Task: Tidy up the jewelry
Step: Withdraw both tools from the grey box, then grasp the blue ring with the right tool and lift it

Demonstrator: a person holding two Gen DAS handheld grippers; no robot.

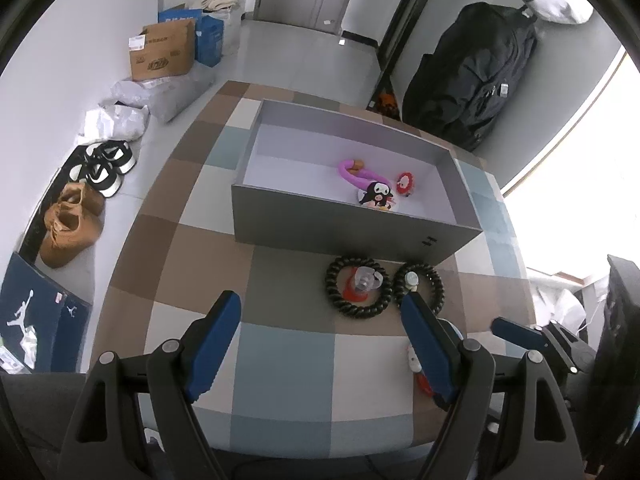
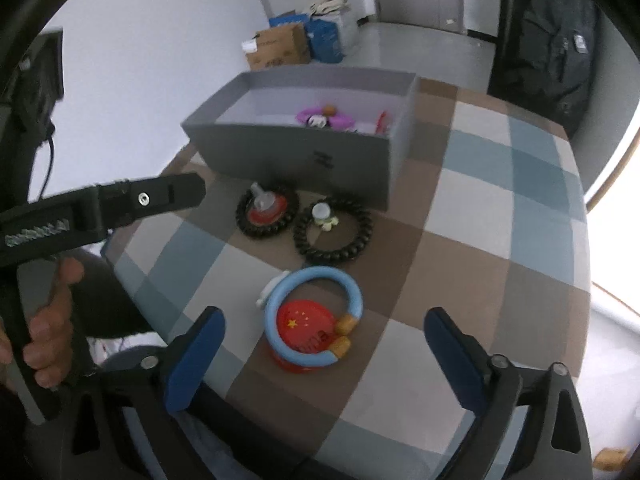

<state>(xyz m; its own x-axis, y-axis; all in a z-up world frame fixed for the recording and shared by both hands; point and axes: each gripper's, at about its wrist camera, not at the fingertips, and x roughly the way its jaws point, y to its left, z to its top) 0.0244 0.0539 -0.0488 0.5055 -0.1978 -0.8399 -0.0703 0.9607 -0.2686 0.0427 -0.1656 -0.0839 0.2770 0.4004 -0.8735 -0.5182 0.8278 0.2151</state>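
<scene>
Tan shoes [image 1: 70,224], cardboard box [image 1: 161,53], possibly black backpack [image 1: 476,76] on floor.

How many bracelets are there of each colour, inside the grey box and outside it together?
Black bracelets: 2, both on the tablecloth in front of the grey box
Light blue bracelet: 1, on the tablecloth
Purple bracelet: 1, inside the box
Total: 4

Checkered table [image 2: 480,208]: grey box [image 2: 296,156], 2 black bracelets [image 2: 334,236], blue bracelet [image 2: 314,316]
</scene>
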